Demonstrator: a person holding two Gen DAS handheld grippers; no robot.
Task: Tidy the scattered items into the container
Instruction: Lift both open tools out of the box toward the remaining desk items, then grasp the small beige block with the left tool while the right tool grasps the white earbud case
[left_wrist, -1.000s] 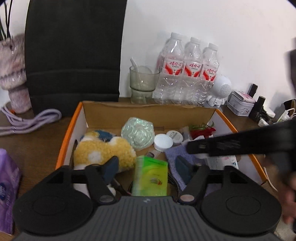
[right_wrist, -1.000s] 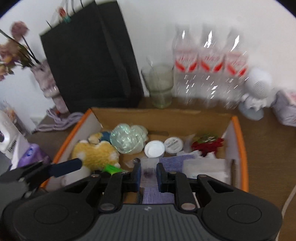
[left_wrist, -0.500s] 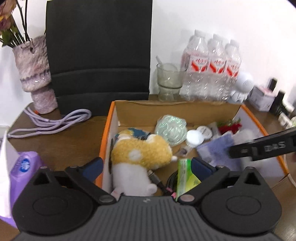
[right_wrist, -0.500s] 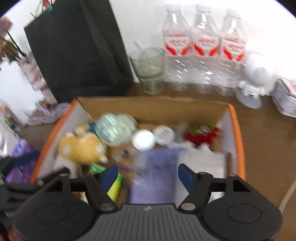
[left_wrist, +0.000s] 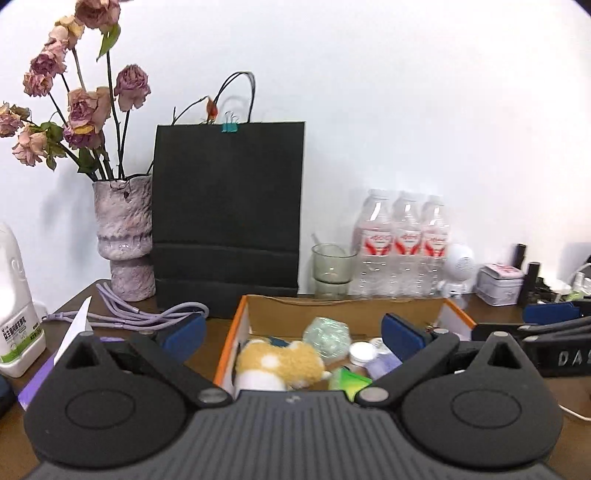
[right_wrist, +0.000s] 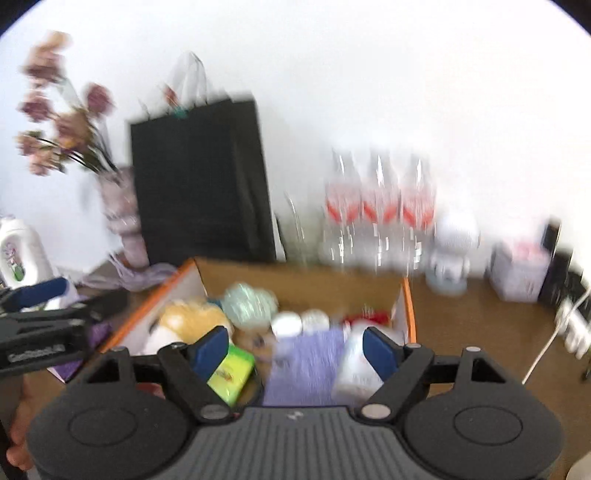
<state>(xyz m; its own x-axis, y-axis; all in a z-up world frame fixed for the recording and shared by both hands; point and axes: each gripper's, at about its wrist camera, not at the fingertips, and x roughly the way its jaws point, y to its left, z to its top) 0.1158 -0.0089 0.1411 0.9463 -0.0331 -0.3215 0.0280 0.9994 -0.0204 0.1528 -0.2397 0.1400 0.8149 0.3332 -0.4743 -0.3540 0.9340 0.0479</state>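
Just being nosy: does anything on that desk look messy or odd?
The purple cable sprawls loose on the table beside the box, and the roses in the vase look dried out. Nothing seems spilled or broken.

Dark wooden table (left_wrist: 92, 295). On it: open cardboard box (left_wrist: 236, 332), black paper bag (left_wrist: 227, 221), vase (left_wrist: 123, 236), purple cord (left_wrist: 147, 314), glass (left_wrist: 332, 269), 3 water bottles (left_wrist: 400, 247).

Left tongs (left_wrist: 291, 330) spread wide, empty; right tongs (right_wrist: 295, 349) opening, nothing gripped.

Box (left_wrist: 439, 308) open above; black bag (left_wrist: 227, 218) and bottles (left_wrist: 400, 247) wall its far side.
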